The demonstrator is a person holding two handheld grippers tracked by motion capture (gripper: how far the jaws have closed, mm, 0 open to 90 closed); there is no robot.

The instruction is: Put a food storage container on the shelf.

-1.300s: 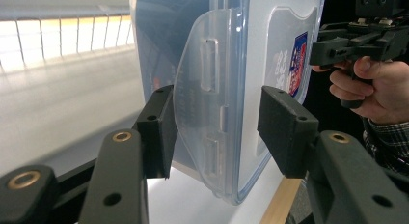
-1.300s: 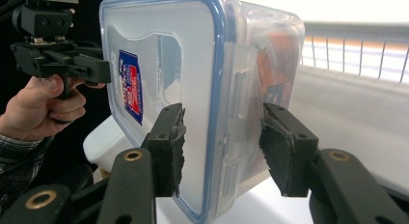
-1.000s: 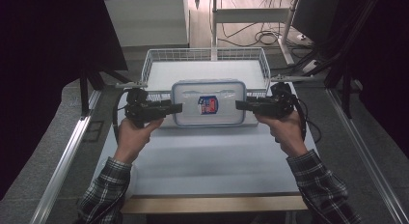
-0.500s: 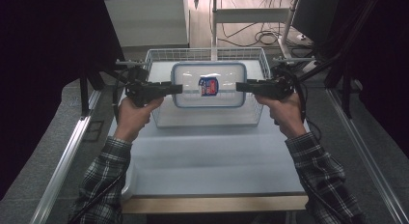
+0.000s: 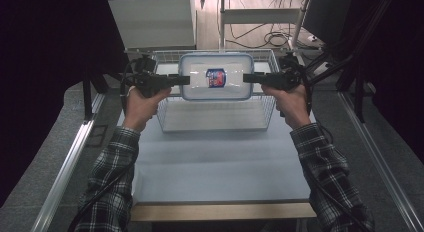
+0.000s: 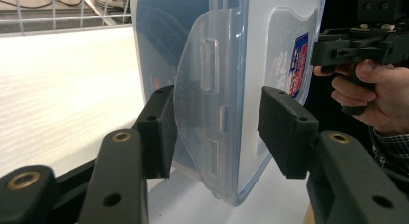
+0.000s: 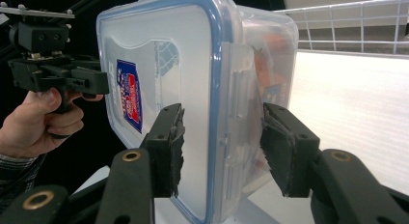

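We grip the clear, round-cornered plastic container [image 5: 215,77] between left tool [image 5: 184,80] and right tool [image 5: 249,78], half-open jaws clamping its ends above the wire basket [image 5: 215,117].

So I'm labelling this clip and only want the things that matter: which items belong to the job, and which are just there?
In the job:
- lidded plastic container, held at both ends
- left gripper
- right gripper
- wire basket beneath it

Just lying about:
- cables on the floor beyond the table
- white box behind the basket

Clear container [image 5: 216,77], blue-rimmed lid, red-blue label [image 5: 216,77].
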